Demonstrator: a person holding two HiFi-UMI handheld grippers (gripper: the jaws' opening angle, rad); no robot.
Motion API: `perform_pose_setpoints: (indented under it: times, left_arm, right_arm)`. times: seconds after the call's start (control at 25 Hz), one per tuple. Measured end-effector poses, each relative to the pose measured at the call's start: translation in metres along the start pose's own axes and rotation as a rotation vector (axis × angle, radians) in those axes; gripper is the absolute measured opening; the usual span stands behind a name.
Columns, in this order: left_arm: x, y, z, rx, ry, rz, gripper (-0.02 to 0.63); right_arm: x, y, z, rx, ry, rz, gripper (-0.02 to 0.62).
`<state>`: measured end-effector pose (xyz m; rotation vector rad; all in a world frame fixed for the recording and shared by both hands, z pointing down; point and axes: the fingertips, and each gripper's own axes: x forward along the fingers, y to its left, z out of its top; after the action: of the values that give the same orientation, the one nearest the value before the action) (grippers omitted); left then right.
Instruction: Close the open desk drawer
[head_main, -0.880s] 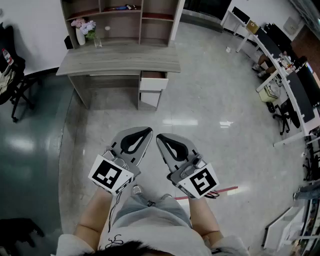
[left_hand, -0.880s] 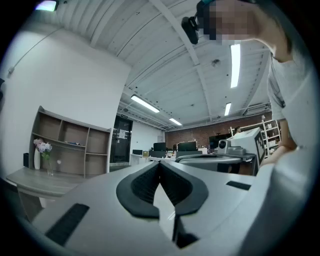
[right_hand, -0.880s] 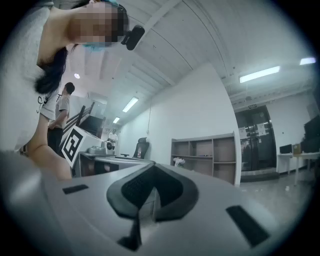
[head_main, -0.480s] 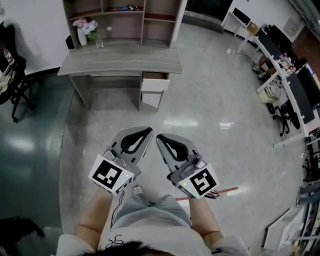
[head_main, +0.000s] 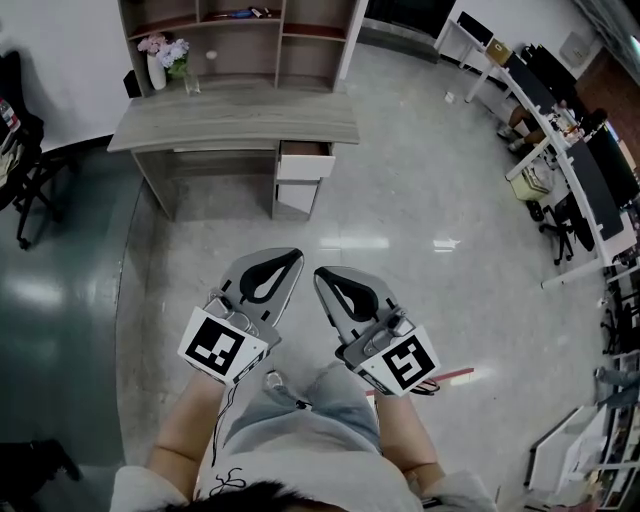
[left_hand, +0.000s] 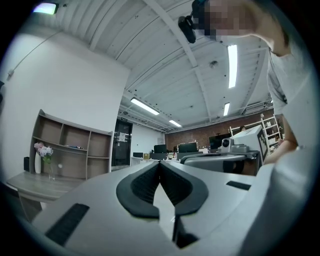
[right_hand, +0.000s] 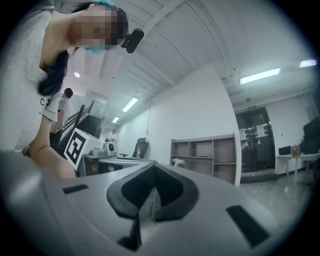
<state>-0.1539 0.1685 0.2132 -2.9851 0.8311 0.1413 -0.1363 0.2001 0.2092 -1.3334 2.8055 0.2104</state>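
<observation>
Two clenched hand-held grippers, left (head_main: 296, 256) and right (head_main: 320, 273), hover above glossy floor (head_main: 410, 215), drawer (head_main: 305, 165) seemingly ajar.

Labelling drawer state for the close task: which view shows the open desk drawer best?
Head view: the open drawer shows clearly, pulled out under the right end of the desk. The left gripper view catches only a corner of the desk top, the right gripper view only the shelf unit; the drawer shows in neither.
</observation>
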Motion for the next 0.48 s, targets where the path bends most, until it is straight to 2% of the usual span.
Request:
perform_pose_setpoints:
  times: [0.24,0.48]
  left_arm:
    - [0.017,0.012,-0.008,-0.002,-0.003,0.01,0.011]
    - [0.052,0.029,-0.011,0.01,0.001,0.04,0.011]
  right_arm:
    - [0.003,-0.025,-0.01,0.006,0.005,-0.029,0.008]
    - [0.018,-0.063,-0.015,0.003,-0.004,0.01,0.008]
